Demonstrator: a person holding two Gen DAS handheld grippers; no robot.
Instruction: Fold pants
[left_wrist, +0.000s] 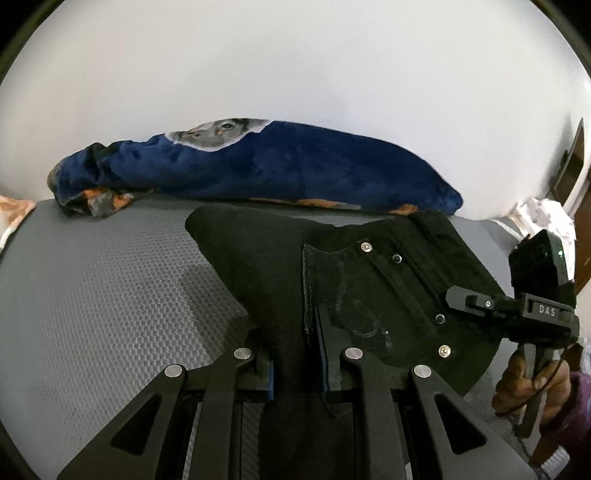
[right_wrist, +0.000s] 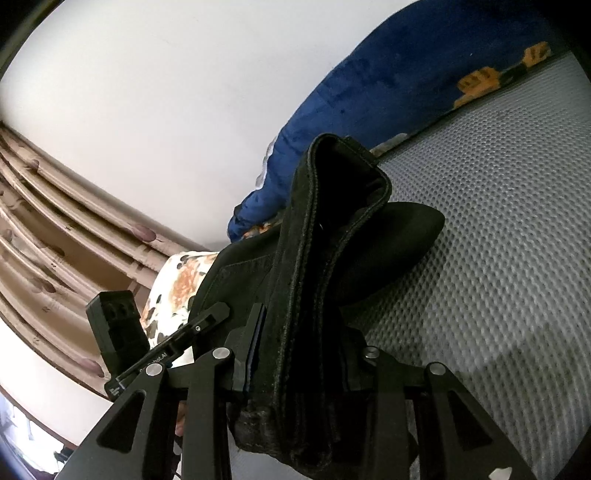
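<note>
Pants (left_wrist: 369, 280), one black pair, are up off the grey textured mattress (left_wrist: 92, 295), stretched between two claws. Left to right now: the left claw (left_wrist: 295, 369) is clamped on a fold of fabric beside the pocket, pads pinching it tight, which looks like a hold meant to keep that edge from sagging. Four metal rivets or buttons show along the pocket and waistband. Over to the right, the right claw (right_wrist: 306, 369) is closed on a thick bunched stack, several layers of seamed edge standing up between its jaws, likely the waistband doubled over. Two grips, one at each end, so the garment can be swung as one piece. Behind it lies one blue blanket (left_wrist: 277, 170) against the wall. The fold is not yet laid flat.
</note>
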